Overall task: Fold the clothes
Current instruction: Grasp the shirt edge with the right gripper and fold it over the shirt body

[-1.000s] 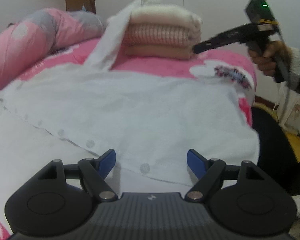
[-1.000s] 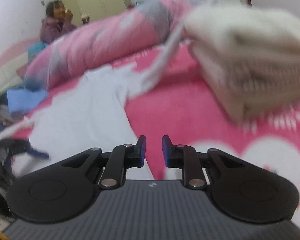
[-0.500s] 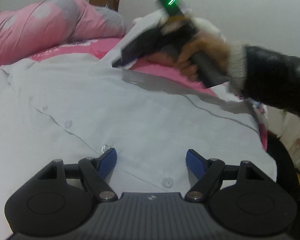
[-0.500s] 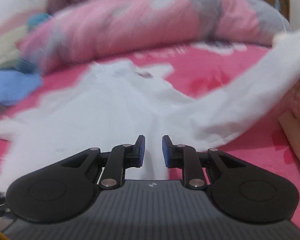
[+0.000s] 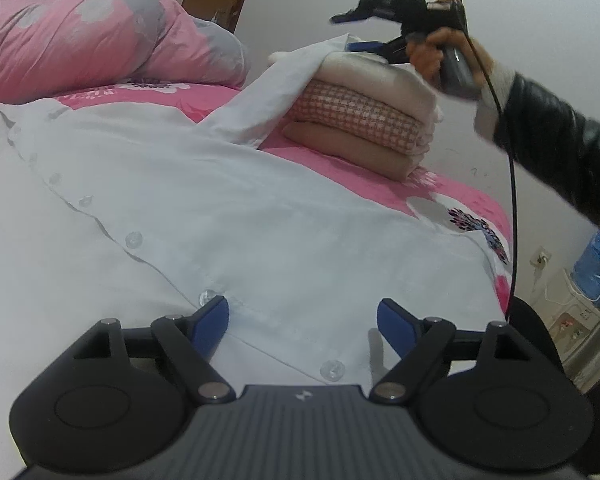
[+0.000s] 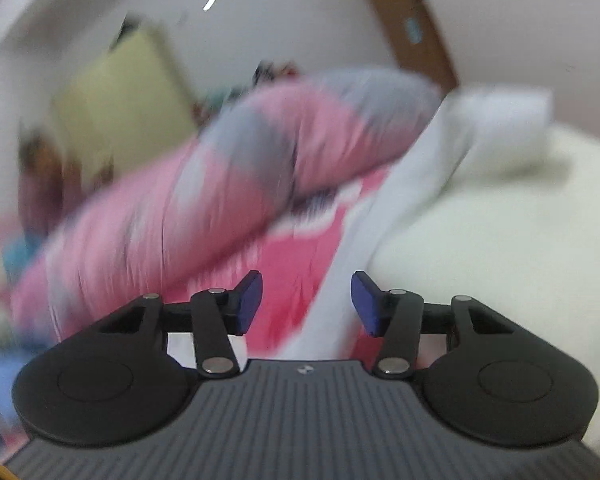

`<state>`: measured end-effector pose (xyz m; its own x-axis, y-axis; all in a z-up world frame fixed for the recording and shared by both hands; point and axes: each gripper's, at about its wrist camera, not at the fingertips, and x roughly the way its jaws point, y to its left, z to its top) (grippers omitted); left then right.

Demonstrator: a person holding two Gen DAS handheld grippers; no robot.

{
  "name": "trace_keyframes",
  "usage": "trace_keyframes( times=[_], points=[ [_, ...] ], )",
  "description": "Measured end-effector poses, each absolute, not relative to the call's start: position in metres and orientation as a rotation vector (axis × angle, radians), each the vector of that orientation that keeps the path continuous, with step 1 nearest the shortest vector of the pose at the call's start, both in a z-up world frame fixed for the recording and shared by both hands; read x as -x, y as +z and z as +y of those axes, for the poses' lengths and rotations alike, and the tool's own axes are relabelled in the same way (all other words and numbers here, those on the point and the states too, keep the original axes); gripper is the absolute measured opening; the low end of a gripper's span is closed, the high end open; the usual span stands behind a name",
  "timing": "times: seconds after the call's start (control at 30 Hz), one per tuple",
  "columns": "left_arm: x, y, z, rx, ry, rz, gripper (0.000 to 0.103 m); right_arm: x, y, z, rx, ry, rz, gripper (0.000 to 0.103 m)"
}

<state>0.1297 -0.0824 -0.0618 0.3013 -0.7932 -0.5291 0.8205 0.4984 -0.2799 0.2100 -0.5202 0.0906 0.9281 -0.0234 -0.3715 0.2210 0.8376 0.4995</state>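
- Blue-padded left gripper (image 5: 302, 320), lower centre, gapes over the white shirt (image 5: 260, 220) spread mid-frame.
- Our right gripper (image 5: 360, 32), upper right, gapes above the sleeve (image 5: 276, 92) draped on the folded stack (image 5: 364, 120).
- Soft, light, limp: we'd pinch the cuff.

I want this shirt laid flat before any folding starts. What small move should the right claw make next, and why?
Probably close the right claw on the sleeve and draw it off the stack of folded clothes. The white shirt lies spread on the bed, but that sleeve is draped up over the stack, and the open claw hovers right above its end.
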Motion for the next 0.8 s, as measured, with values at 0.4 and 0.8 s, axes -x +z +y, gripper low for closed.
trace_keyframes(
  times=[0.4,0.8],
  points=[
    [-0.143,-0.066,-0.075,0.068,-1.102,0.695,0.083,-0.23,0.098,-0.607,-0.819,-0.497,0.321,0.077],
    [-0.141,-0.067,-0.075,0.074,-1.095,0.684,0.083,-0.255,0.187,-0.577,-0.613,-0.45,0.162,0.005]
  ],
)
